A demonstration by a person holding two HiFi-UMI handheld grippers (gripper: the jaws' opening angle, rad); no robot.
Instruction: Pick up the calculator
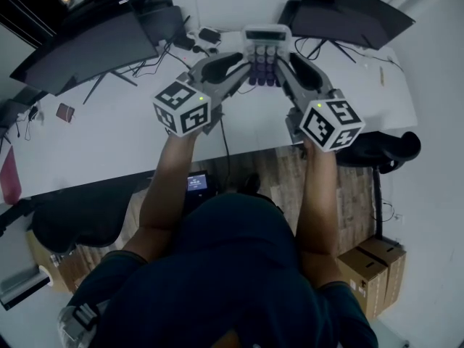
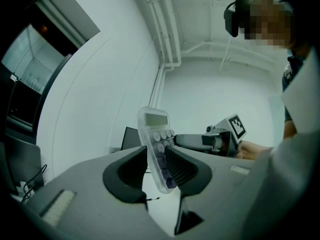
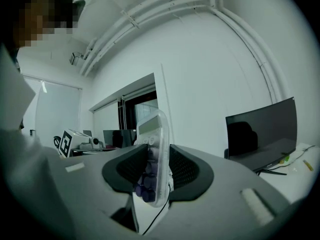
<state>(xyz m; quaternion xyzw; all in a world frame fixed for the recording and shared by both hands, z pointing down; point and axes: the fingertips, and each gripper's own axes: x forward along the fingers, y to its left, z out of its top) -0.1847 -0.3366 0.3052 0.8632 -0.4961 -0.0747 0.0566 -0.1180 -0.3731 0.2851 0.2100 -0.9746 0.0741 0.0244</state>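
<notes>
A clear-cased calculator [image 1: 266, 53] with a grey display and round white and purple keys is held up above the white desk [image 1: 130, 133], display end away from me. My left gripper [image 1: 243, 65] is shut on its left edge and my right gripper [image 1: 286, 65] is shut on its right edge. In the left gripper view the calculator [image 2: 157, 149] stands tilted between the dark pads [image 2: 182, 166] of the left gripper [image 2: 157, 170], with the right gripper's marker cube [image 2: 236, 126] beyond. In the right gripper view the calculator [image 3: 155, 154] sits edge-on, pinched in the right gripper [image 3: 152, 176].
Two dark monitors [image 1: 80, 46] [image 1: 351, 17] stand at the back of the desk, with cables and a charger [image 1: 209, 35] between them. A small dark red item [image 1: 65, 112] lies at the desk's left. A black chair [image 1: 384, 149] and a cardboard box [image 1: 373, 267] are at the right.
</notes>
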